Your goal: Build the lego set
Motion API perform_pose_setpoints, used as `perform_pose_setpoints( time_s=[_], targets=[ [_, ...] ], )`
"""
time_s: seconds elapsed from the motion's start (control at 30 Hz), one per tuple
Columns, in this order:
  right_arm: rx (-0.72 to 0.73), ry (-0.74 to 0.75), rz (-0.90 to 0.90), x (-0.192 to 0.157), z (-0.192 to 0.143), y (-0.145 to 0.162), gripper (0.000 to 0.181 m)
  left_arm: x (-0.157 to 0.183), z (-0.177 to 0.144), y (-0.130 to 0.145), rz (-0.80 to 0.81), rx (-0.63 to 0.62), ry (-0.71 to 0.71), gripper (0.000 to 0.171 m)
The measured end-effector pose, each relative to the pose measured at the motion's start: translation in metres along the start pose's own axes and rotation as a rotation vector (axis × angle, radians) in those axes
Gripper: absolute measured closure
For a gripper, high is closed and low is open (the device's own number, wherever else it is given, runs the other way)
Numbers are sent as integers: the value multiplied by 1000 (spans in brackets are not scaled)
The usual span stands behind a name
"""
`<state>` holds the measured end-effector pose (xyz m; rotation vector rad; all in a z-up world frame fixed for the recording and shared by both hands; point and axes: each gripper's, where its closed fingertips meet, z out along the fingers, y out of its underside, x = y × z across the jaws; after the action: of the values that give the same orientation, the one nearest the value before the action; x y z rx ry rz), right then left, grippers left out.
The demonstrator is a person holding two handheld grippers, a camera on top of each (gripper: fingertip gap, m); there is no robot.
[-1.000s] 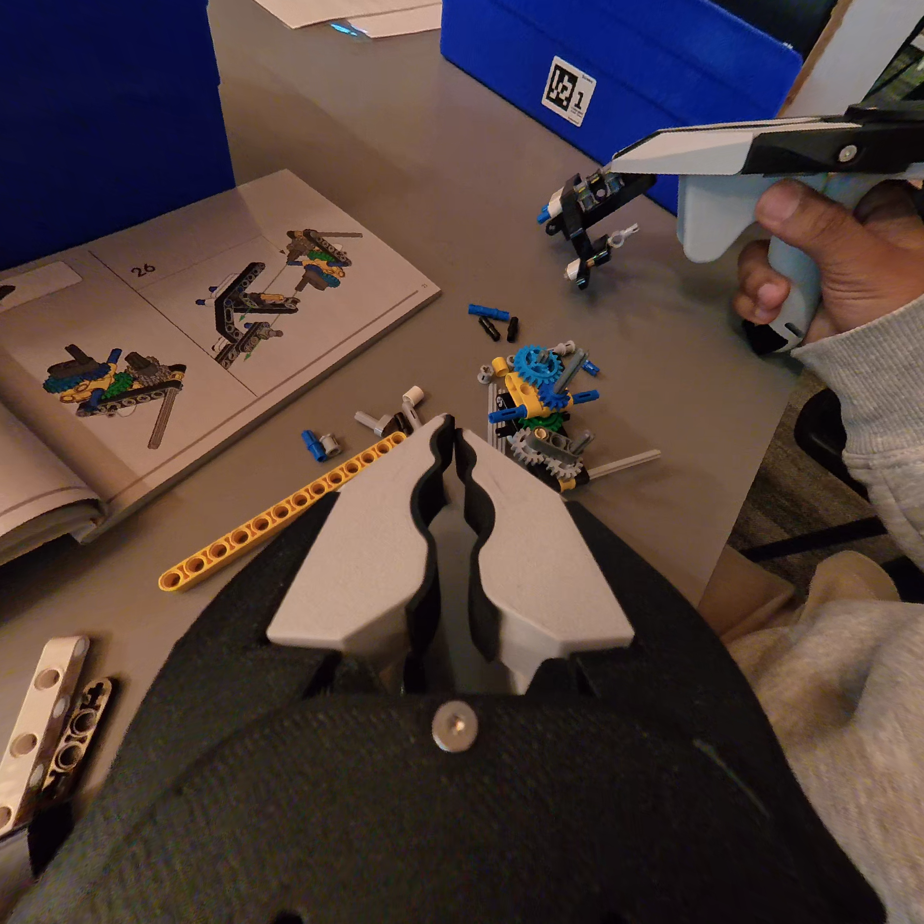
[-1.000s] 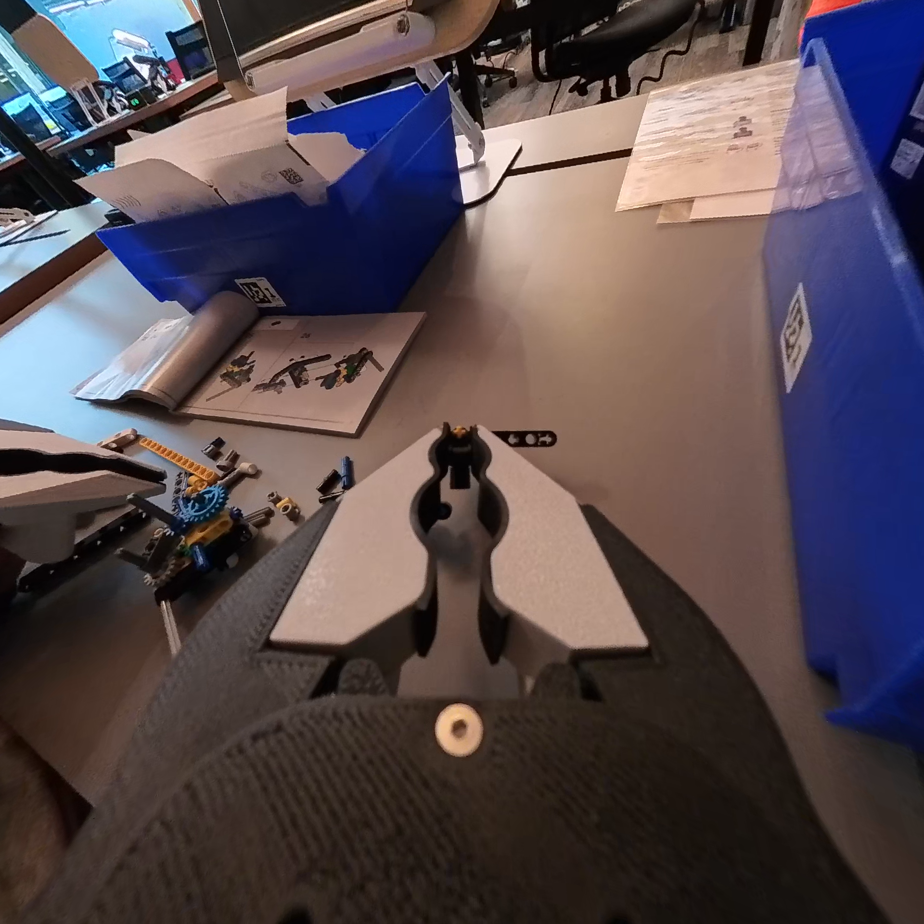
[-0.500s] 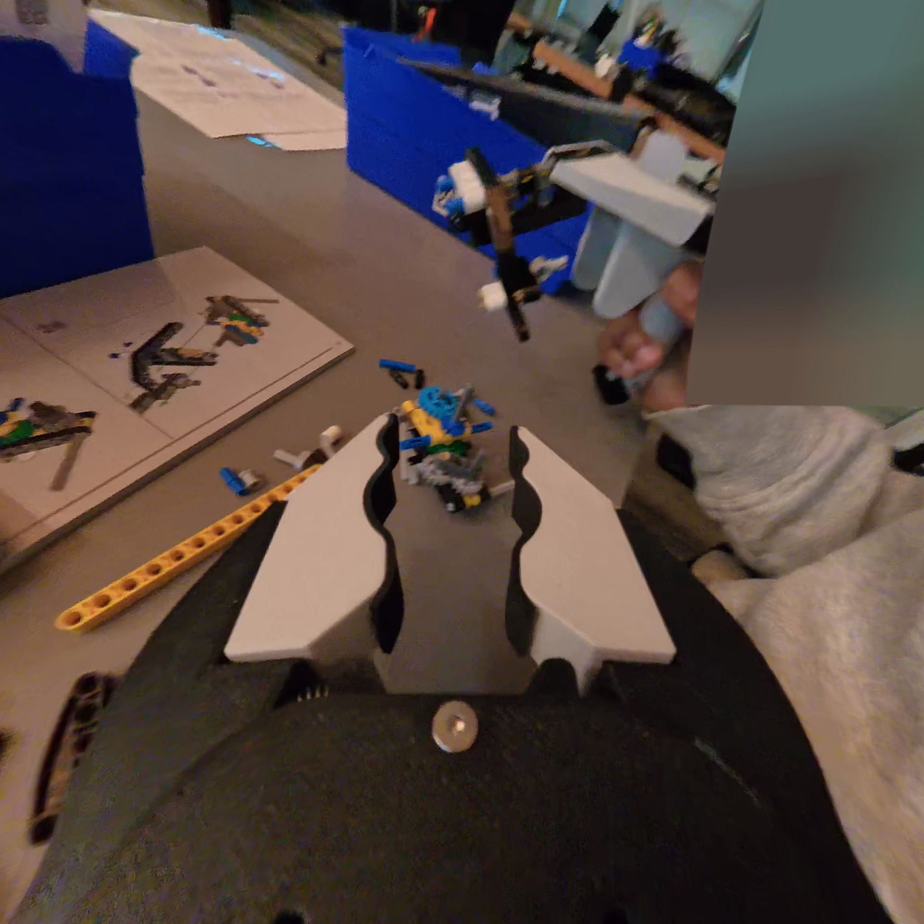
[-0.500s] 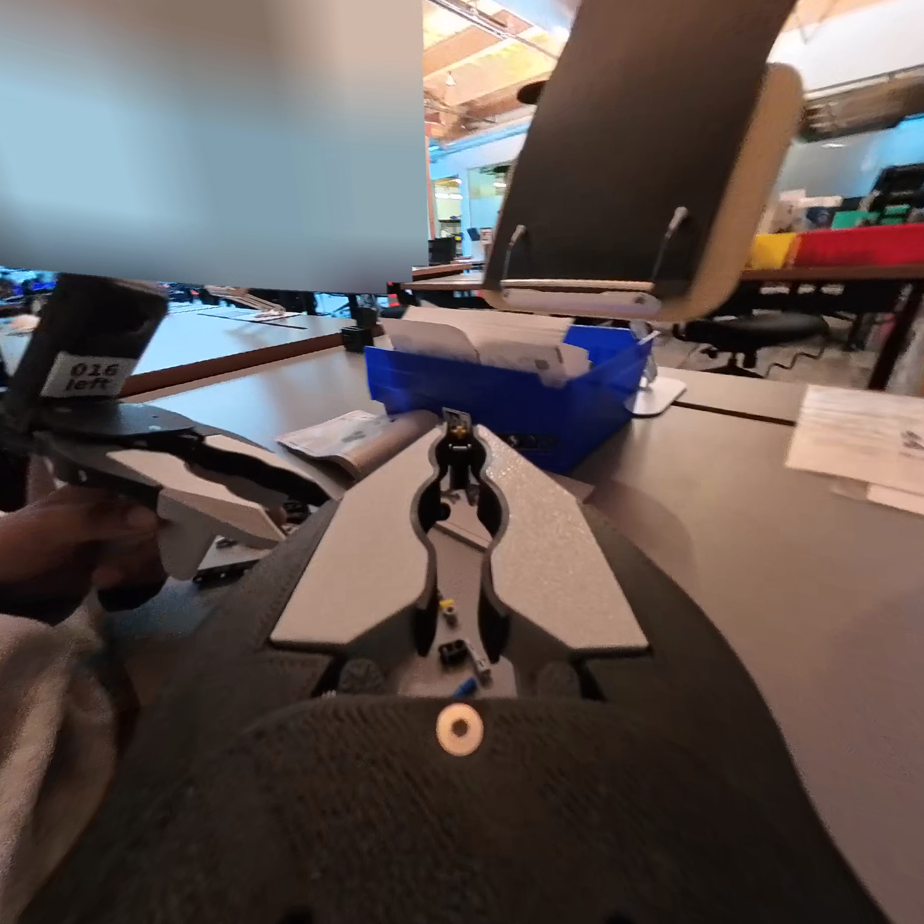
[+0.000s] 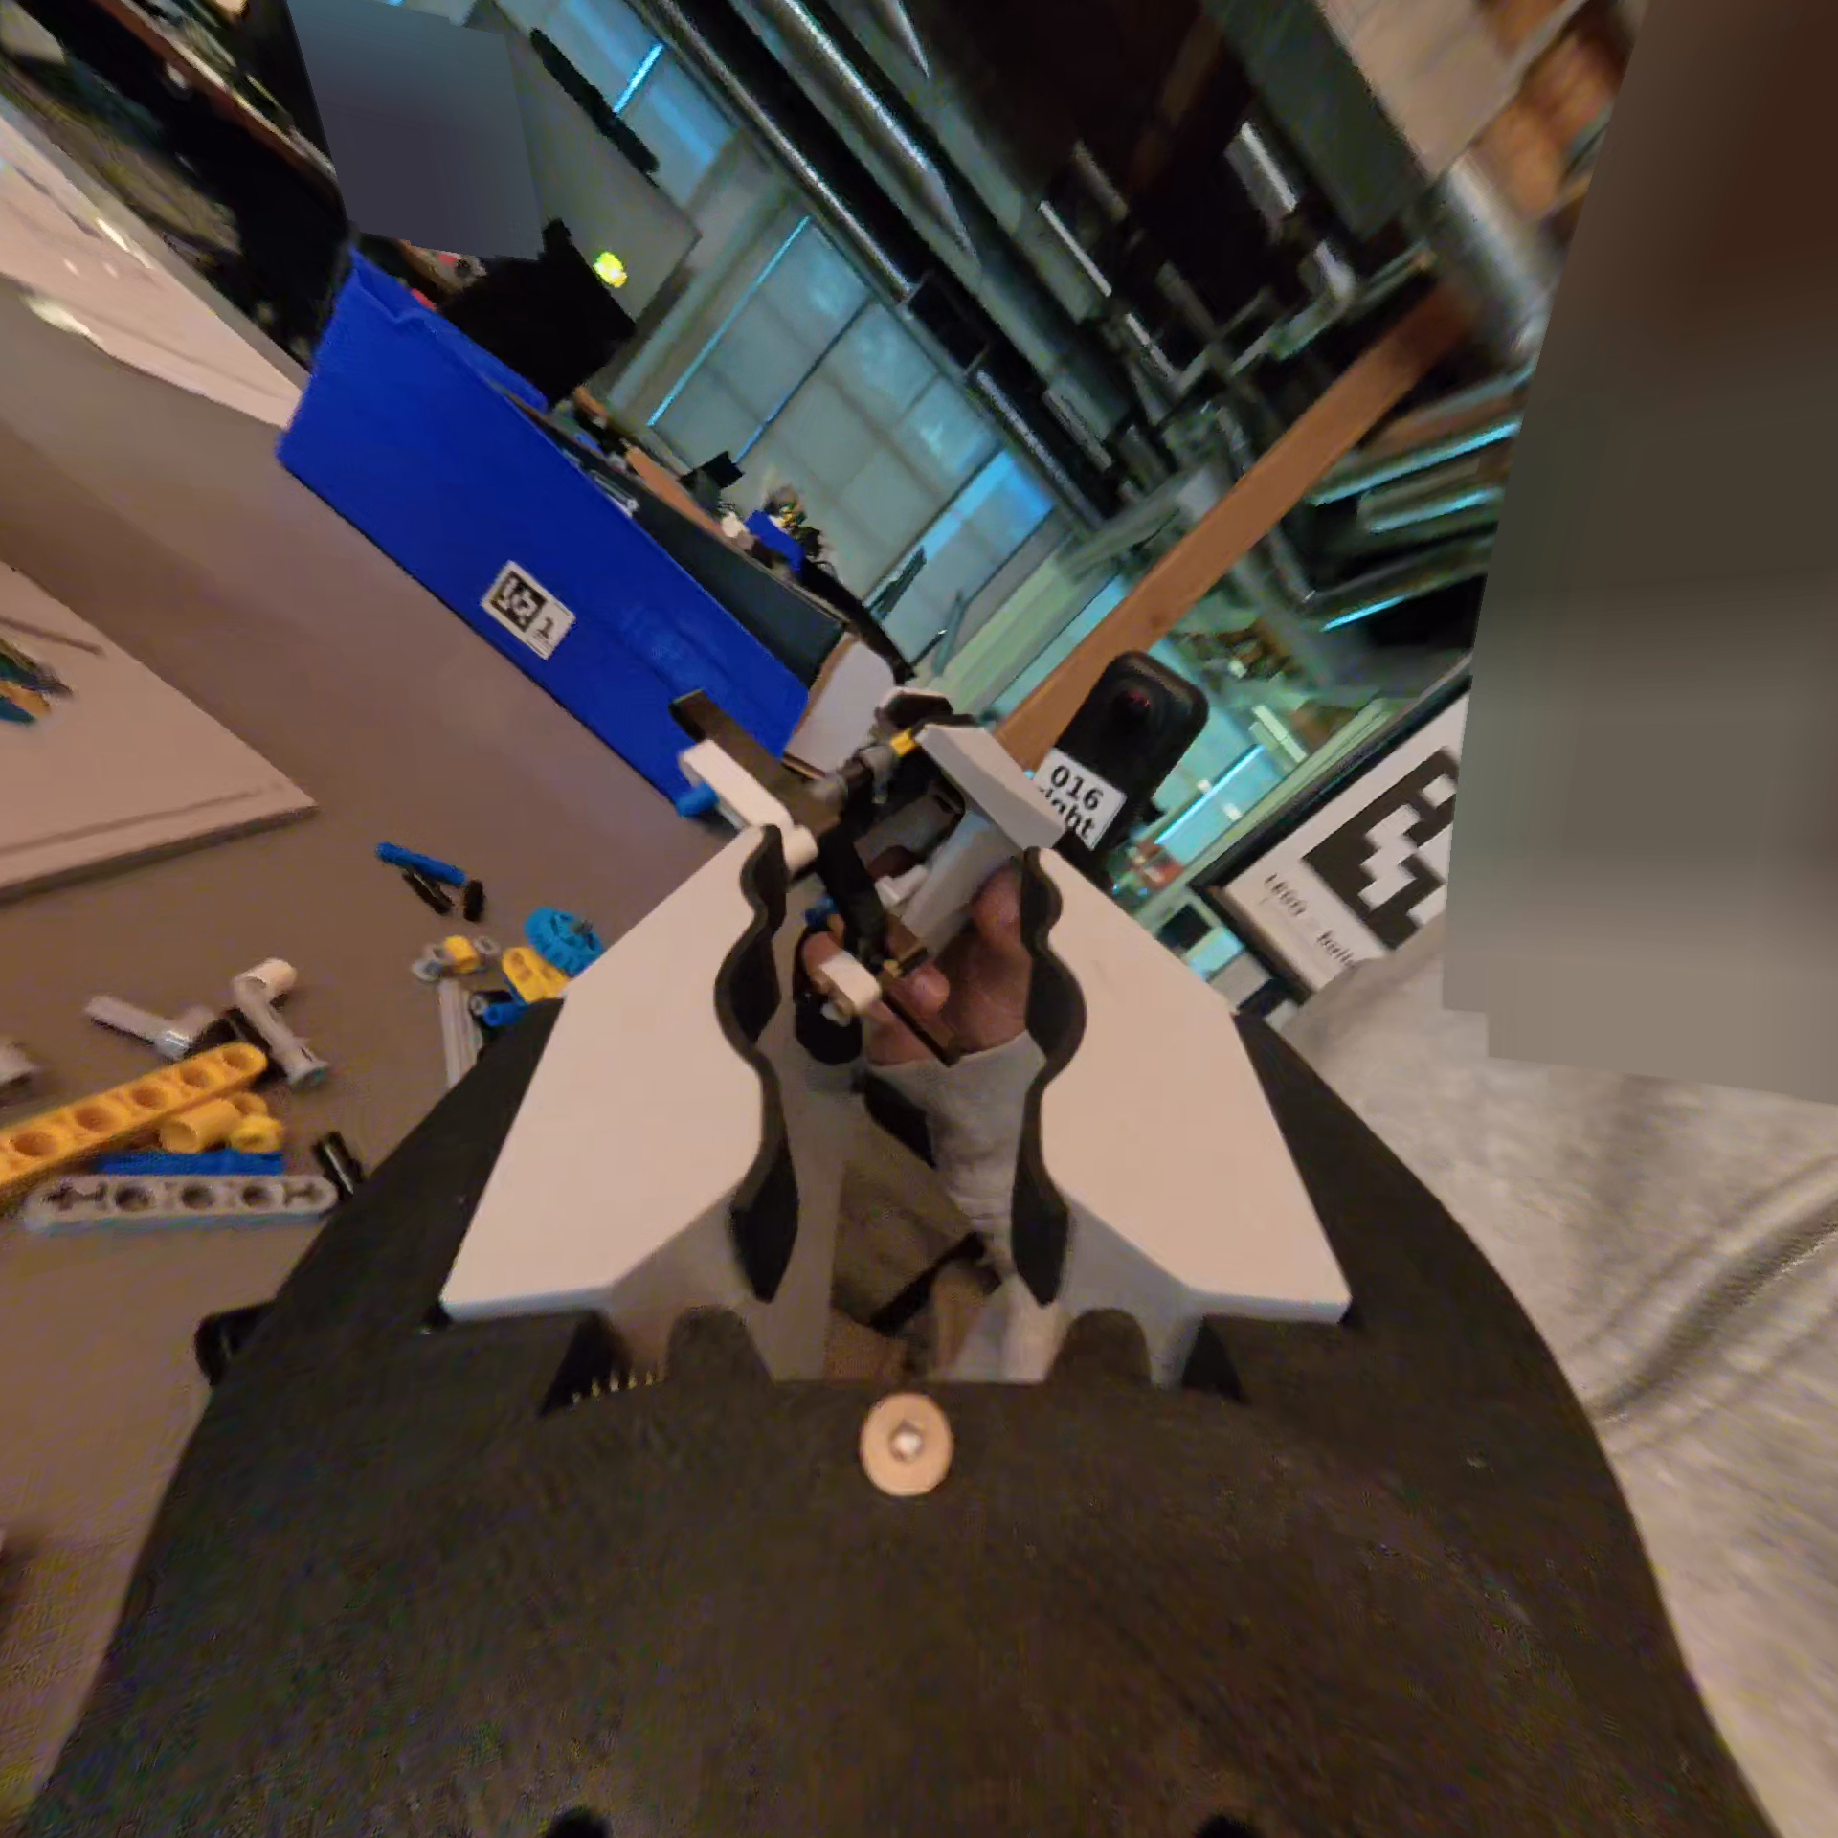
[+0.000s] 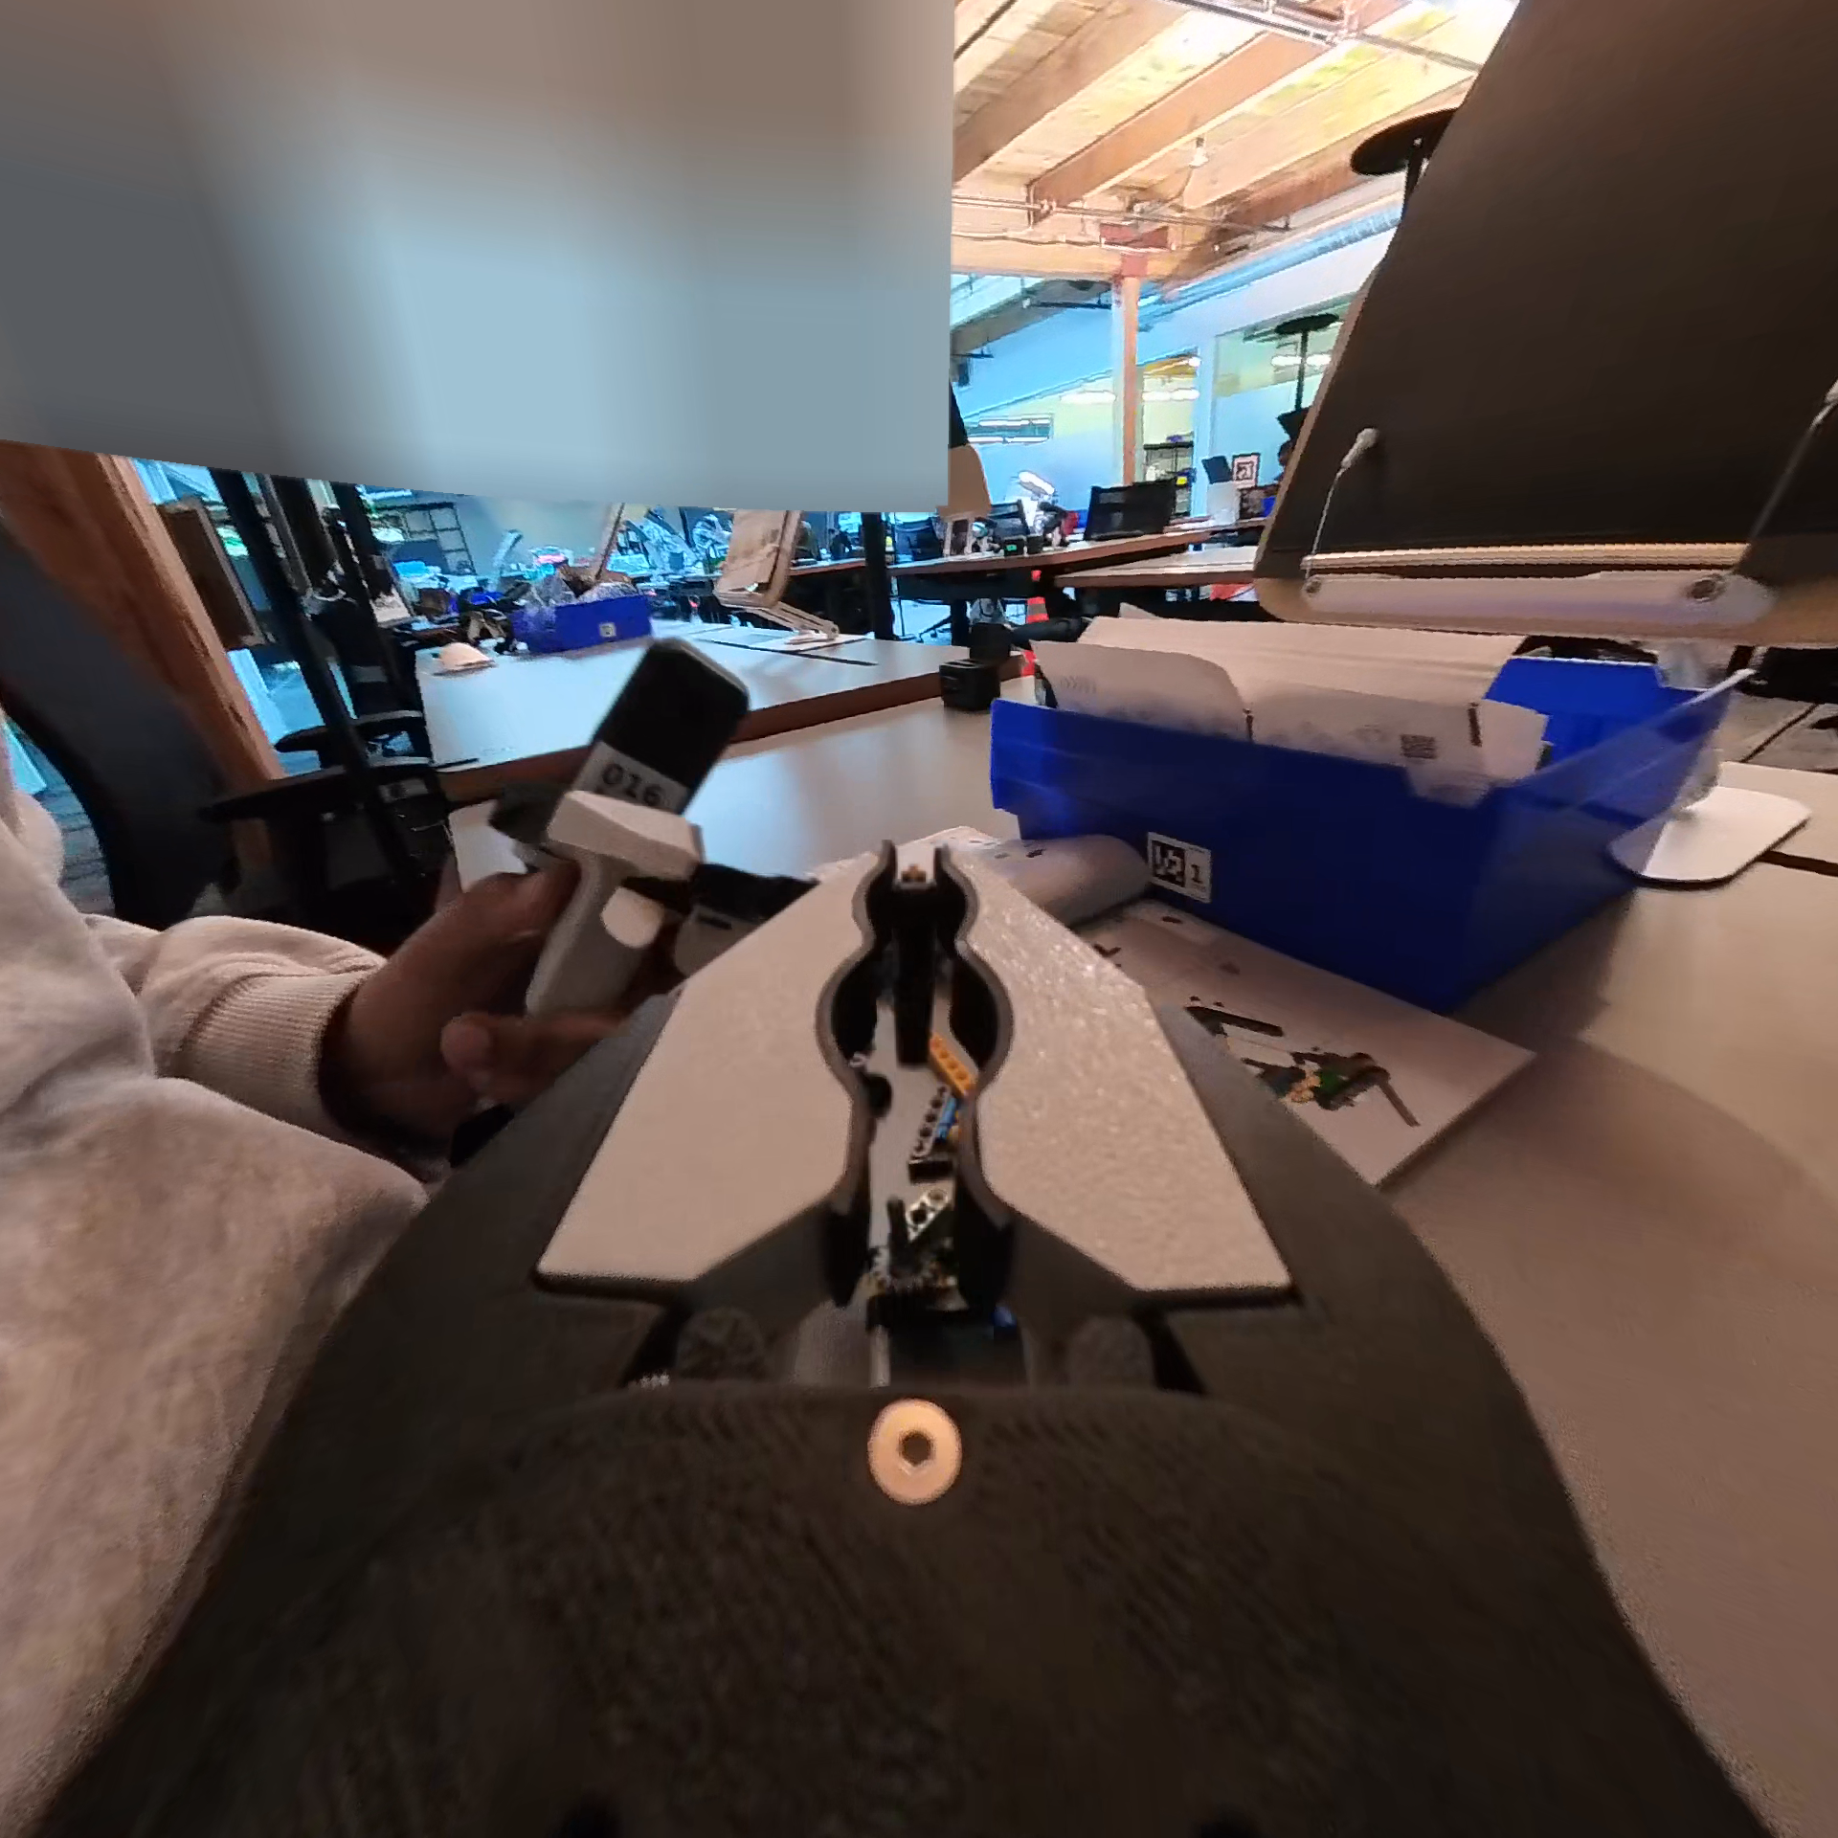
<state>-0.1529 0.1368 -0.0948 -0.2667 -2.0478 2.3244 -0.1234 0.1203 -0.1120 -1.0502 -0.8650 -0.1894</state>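
My right gripper is shut on a black-and-white lego sub-assembly and holds it in the air above the grey table. In the left wrist view the sub-assembly hangs right at the tips of my left gripper, which is open and empty, its jaws on either side of the piece without touching it. A blue-and-yellow gear assembly lies on the table, partly hidden behind my left finger. A long yellow beam, a grey beam and blue pins lie loose to the left.
The open instruction booklet lies at the left, and shows in the right wrist view. A blue bin stands behind the parts; a second blue bin with papers sits behind the booklet. A person's sleeve is close on the right. My right fingertips sit around 4 cm from my left ones.
My left gripper has opened and swung up from the table parts to face the right gripper. The right gripper has lifted the sub-assembly and brought it to the left gripper's tips.
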Motion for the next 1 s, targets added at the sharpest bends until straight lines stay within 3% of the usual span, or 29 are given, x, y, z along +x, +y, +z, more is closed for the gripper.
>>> perform_pose_setpoints(
  time_s=[0.1,0.37,0.53,0.83,1.0],
  targets=[
    [7,-13,13,-2,0,-1,176,-4,0,2,-108,9,41,130],
    [-32,-8,-17,-5,3,6,176,-18,6,25,-223,-103,-31,135],
    [-75,25,-106,-6,7,12,176,-31,1,32,-278,-121,-95,154],
    [-177,79,-360,-17,16,28,176,-31,6,42,-356,-156,-69,143],
    [-184,99,-422,-21,19,29,176,-34,5,42,-352,-154,-92,163]
  ],
)
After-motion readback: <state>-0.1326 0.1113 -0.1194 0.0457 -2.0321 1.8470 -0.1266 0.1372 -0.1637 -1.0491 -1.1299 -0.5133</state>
